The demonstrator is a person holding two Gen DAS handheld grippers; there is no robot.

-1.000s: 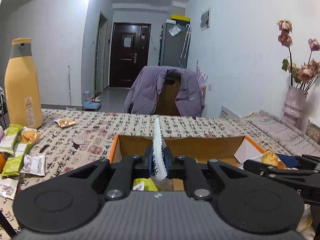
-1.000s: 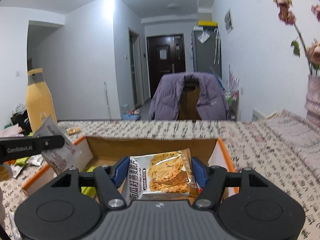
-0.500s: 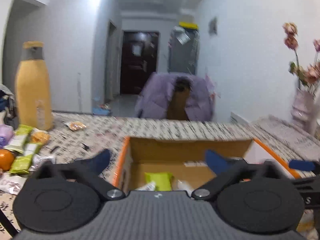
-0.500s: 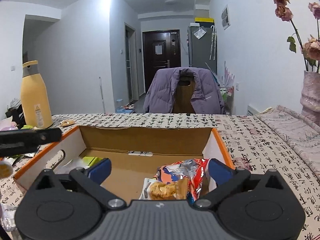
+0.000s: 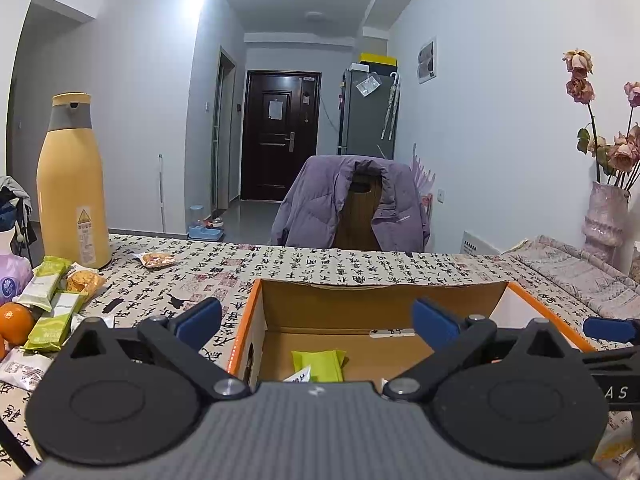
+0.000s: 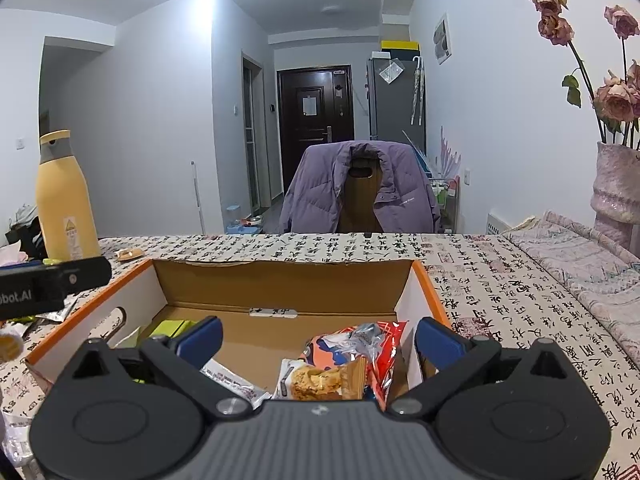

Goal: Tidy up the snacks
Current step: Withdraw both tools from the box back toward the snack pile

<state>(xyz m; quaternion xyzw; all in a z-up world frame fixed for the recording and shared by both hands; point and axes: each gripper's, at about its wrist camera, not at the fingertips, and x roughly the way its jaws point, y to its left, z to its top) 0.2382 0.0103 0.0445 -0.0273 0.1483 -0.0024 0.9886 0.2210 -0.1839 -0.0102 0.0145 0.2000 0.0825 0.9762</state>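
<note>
Both grippers hang over an open brown cardboard box with an orange rim (image 5: 245, 312), which fills the lower middle of each wrist view and sits on a table covered in a cloth printed with black calligraphy (image 5: 320, 264). The left gripper (image 5: 316, 318) has its blue-padded fingers spread wide, having just been opening, and nothing sits between them. The right gripper (image 6: 318, 338) is likewise spread wide after just opening, its pads touching nothing.

In the box, a lime-green snack packet (image 5: 318, 365) lies flat on the floor at lower centre of the left view. In the right view, a clear-windowed biscuit packet (image 6: 316, 380) lies at lower centre, against a crinkled red and orange foil bag (image 6: 360, 344).

At the left edge of the left view, more green snack bars (image 5: 50, 322) and an orange fruit (image 5: 14, 322) lie loose on the cloth beside a tall yellow bottle with a grey collar (image 5: 72, 184). A small biscuit packet (image 5: 155, 259) lies alone just right of the bottle.
</note>
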